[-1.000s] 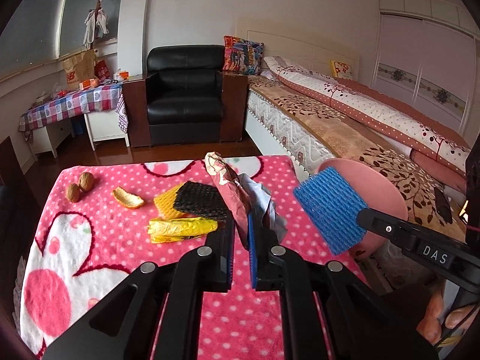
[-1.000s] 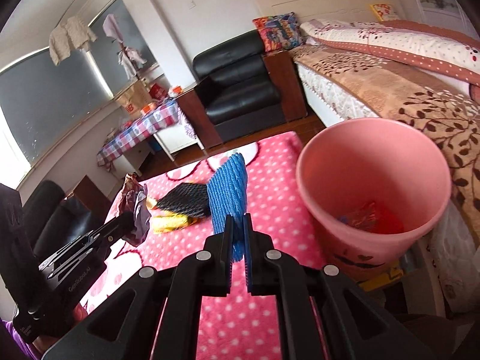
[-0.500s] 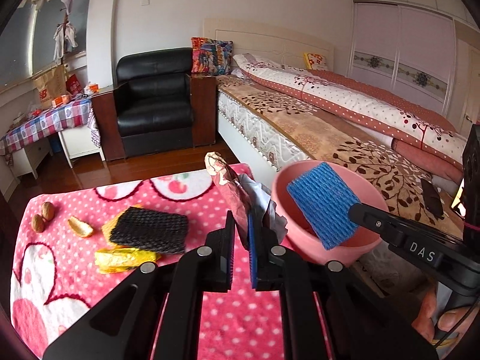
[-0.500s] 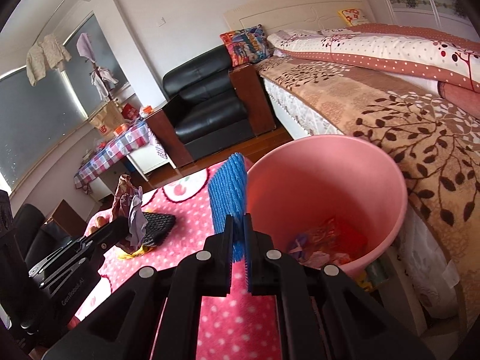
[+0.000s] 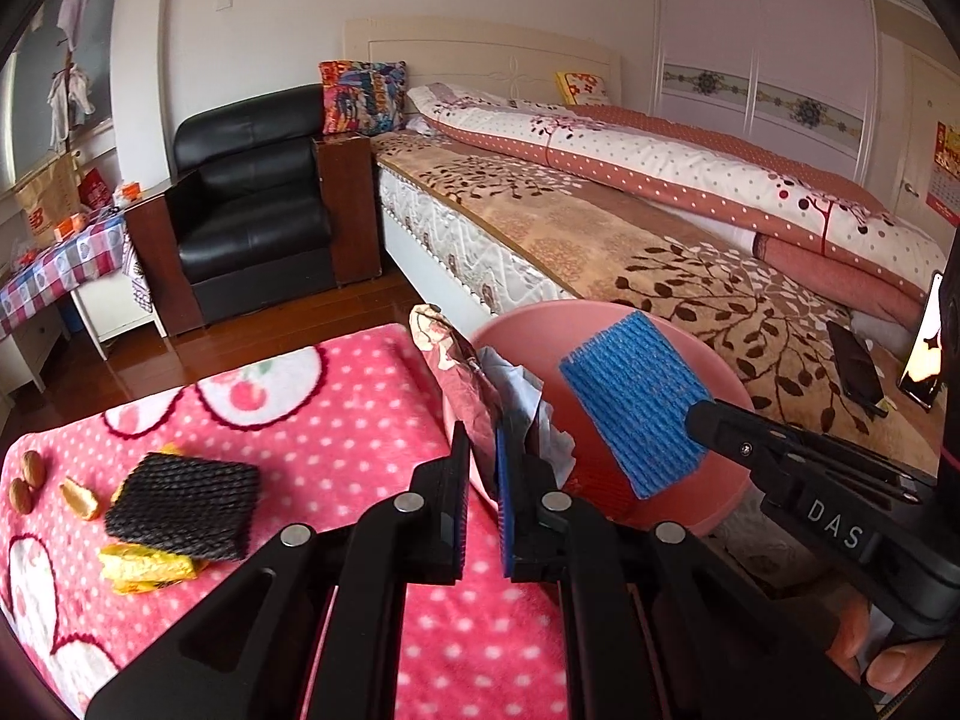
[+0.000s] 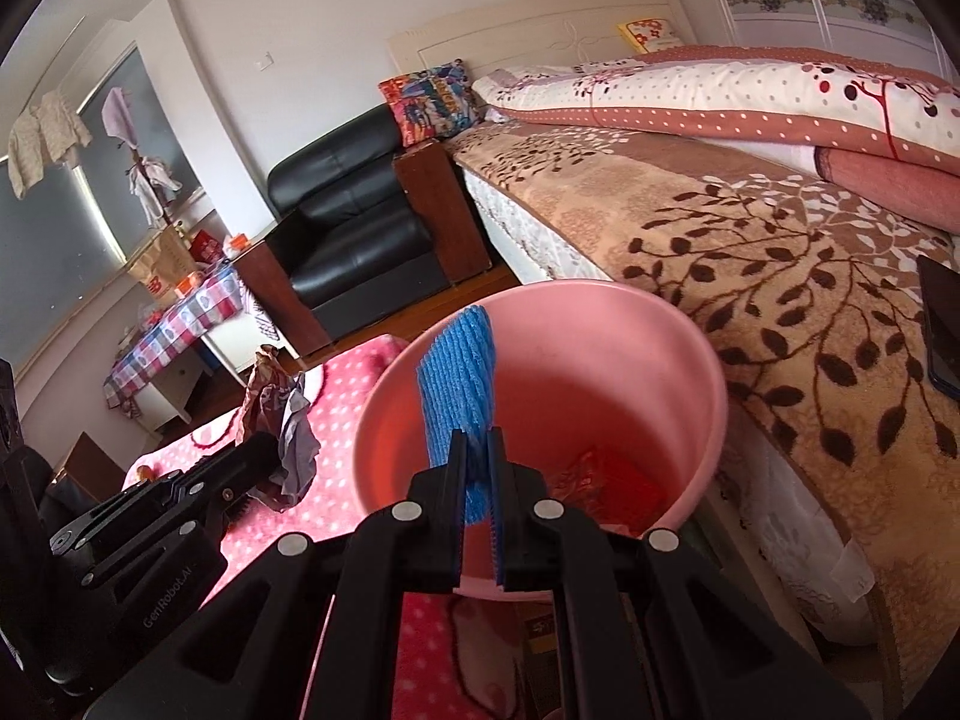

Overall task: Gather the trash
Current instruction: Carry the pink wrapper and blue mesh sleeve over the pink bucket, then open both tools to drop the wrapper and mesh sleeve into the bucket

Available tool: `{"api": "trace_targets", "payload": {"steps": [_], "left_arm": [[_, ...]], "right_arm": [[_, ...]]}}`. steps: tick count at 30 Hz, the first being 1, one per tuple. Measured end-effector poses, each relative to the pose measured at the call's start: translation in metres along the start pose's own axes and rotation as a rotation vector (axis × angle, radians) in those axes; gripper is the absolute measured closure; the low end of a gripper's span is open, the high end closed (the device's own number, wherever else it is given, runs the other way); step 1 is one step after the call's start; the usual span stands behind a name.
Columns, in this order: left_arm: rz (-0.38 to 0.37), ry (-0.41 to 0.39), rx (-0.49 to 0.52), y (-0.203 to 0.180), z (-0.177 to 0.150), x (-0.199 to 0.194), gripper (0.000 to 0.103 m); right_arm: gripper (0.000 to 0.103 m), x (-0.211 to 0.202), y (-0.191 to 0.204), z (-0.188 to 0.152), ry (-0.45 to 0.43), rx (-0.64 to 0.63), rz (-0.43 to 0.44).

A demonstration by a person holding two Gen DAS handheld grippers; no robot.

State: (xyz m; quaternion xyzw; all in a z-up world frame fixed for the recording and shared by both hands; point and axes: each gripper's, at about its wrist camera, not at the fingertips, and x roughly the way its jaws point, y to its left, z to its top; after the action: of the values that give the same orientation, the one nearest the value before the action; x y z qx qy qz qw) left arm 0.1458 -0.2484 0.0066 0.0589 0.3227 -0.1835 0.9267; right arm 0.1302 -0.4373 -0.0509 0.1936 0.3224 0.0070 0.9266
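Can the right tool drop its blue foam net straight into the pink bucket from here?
Probably yes: the right tool holds the blue foam net over the pink bucket opening, with nothing between them.

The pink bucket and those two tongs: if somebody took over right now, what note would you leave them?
Left tongs: shut on a crumpled wrapper, at the pink bucket's near rim.
Right tongs: shut on a blue foam net, held above the bucket's mouth.
Done: some red trash already lies in the bucket.
Left: drop both pieces in, then fetch the black foam net, the yellow wrapper under it, the orange peel and the two nuts from the pink blanket.
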Motion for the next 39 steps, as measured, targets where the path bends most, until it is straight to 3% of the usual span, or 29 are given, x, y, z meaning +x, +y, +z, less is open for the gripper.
{"api": "trace_targets", "payload": {"steps": [11, 22, 27, 39], "left_arm": [[0.008, 0.043, 0.018, -0.022, 0.003, 0.042, 0.095], [-0.011, 0.062, 0.033, -0.03, 0.006, 0.054, 0.094], [-0.008, 0.069, 0.034, -0.033, 0.006, 0.056, 0.071], [-0.044, 0.022, 0.017, -0.031, 0.01, 0.03, 0.07]], "right_arm": [[0.096, 0.022, -0.024, 0.001, 0.02, 0.025, -0.046], [0.095, 0.034, -0.035, -0.003, 0.046, 0.042, -0.072], [0.073, 0.035, -0.037, -0.003, 0.05, 0.05, -0.078], [0.067, 0.015, -0.033, -0.006, 0.029, 0.067, -0.068]]}}
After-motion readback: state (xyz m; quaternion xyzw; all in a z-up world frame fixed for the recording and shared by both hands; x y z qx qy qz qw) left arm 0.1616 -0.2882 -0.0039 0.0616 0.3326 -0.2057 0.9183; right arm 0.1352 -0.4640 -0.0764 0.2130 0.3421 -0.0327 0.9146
